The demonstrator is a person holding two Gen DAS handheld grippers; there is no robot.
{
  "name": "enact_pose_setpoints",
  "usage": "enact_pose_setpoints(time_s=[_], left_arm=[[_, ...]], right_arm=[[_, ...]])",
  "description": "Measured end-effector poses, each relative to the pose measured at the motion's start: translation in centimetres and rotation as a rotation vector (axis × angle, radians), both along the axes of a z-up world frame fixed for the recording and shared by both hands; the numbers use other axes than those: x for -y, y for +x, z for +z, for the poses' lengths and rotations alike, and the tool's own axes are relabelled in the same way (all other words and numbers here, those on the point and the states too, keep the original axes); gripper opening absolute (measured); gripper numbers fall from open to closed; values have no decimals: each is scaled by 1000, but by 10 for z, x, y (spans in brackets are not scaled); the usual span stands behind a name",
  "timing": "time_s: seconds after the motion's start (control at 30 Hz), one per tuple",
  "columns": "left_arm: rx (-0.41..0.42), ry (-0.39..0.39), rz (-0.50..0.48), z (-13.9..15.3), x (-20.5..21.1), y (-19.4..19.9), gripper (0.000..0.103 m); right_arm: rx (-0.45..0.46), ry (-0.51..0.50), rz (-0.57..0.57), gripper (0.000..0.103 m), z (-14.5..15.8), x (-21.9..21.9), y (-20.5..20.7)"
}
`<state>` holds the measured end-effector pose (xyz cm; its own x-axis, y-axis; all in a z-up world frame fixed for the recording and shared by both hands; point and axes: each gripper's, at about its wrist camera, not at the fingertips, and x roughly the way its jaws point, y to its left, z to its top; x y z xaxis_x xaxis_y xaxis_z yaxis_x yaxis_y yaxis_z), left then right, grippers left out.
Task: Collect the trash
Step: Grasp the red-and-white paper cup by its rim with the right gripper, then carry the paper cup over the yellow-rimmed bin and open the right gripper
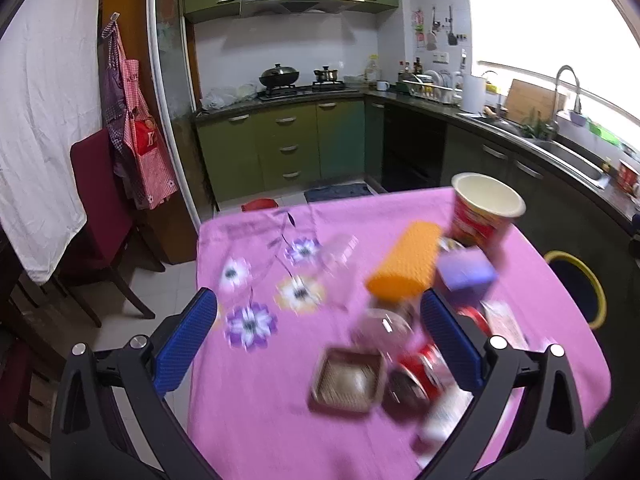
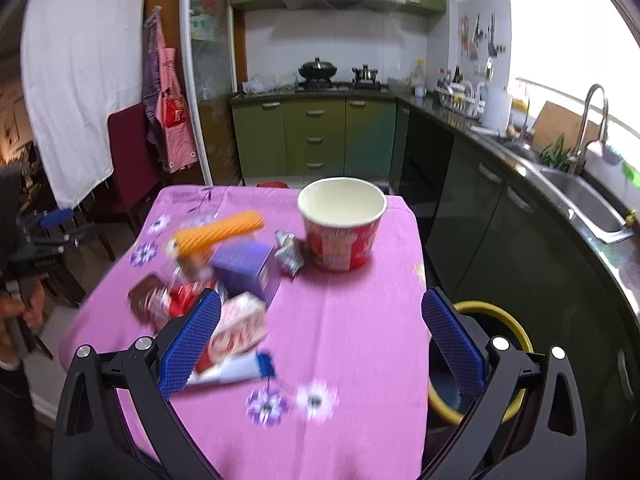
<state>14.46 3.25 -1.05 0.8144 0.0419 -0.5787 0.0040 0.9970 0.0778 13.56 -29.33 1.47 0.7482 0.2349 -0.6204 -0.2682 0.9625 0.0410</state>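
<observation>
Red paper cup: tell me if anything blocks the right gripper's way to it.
Nothing visible does. In the right wrist view the right gripper is open, with bare pink tablecloth between it and the upright red paper cup. The silver wrapper and purple box lie left of that line.

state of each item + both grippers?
left gripper: open, empty
right gripper: open, empty
red paper cup: upright, empty
orange roll: lying flat
purple box: closed
white tube: lying flat, capped
yellow-rimmed bin: open, beside table
</observation>
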Motion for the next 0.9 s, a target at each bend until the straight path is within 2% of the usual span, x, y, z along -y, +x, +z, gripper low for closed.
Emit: enact_pose_setpoints(time_s=[0.13,0.27,0.37,0.47,0.53,0.57,0.63,0.7,0.77,0.83,0.9], left_arm=[[17,15,20,-7,-14,57,97],[1,8,38,-23,-23,105,97],[-12,-25,36,-34,-28,122,97],[-25,-42,20,-44,-27,126,97],[-42,-43,2,-49,-27,128,97],[-47,-49,-4,-51,-27,128,97],[-59,-67,-15,-53,-27,129,97],[-61,-74,-23,-54,-27,129,97],[-58,-74,-27,-55,-28,128,97],[-60,-75,-29,-54,-28,127,97],[-61,-82,-30,-55,-29,127,97]], right_arm=[[-104,2,-7,99,6,7,85],[-233,-30,-38,99,-5,9,167],[-359,-42,-73,99,-26,14,233],[-463,-28,-96,97,-47,19,280],[-529,-33,-105,85,-61,21,303],[-558,-42,-112,83,-70,21,312],[-600,-57,-117,69,-84,22,329],[-646,-70,-121,62,-99,19,340],[-678,-84,-118,50,-112,14,345],[-694,-93,-115,25,-121,8,347],[-704,-115,-114,13,-127,4,349]])
